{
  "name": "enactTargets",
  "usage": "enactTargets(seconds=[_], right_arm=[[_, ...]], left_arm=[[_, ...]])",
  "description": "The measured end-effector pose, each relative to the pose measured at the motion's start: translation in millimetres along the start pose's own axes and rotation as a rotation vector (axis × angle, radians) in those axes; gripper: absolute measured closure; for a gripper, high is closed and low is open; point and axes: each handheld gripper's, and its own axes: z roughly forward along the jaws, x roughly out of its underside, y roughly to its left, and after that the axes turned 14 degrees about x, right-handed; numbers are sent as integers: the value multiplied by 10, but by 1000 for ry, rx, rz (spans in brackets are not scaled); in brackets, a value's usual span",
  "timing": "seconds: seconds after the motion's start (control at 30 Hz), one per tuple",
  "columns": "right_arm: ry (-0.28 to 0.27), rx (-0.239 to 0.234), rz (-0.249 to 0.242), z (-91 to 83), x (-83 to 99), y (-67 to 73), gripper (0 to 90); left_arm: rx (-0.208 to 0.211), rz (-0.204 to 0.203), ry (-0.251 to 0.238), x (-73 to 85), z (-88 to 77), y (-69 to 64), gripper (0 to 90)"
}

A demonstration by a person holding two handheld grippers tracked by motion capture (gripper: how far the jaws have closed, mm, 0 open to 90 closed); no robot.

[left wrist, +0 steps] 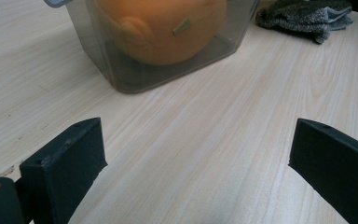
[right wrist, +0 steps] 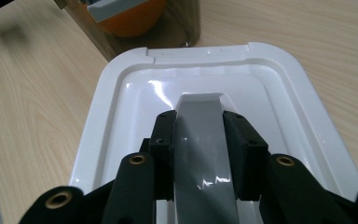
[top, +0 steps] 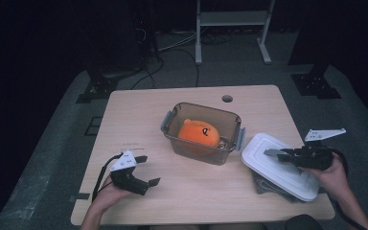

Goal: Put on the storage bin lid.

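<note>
A clear plastic container (top: pixel 201 133) stands mid-table with an orange plush toy (top: pixel 199 132) inside; the left gripper view shows the container (left wrist: pixel 121 70) and toy (left wrist: pixel 163 28) close ahead. To its right lies a white lid (top: pixel 278 165) with a grey handle (right wrist: pixel 200 135) on top. My right gripper (top: pixel 281 155) is shut on that handle, its jaws pressing both sides. My left gripper (top: pixel 146 170) rests open near the front left of the table, with bare wood between its fingers (left wrist: pixel 65 168).
A grey cloth (top: pixel 268 188) lies partly under the lid; the cloth (left wrist: pixel 307 16) lies beyond the container in the left gripper view. The table (top: pixel 139 110) has a small round hole (top: pixel 227 98) at its far edge. Cables and a white stand are on the floor behind.
</note>
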Motion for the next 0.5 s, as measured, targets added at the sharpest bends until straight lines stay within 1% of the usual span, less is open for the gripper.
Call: enactTargets(seconds=[0.37, 0.5], right_arm=[[-20, 16, -5, -216, -20, -18, 656], [-24, 19, -4, -264, -22, -13, 656]], left_arm=[[2, 0, 6, -2, 13, -5, 27], [1, -1, 6, 0, 9, -3, 27]])
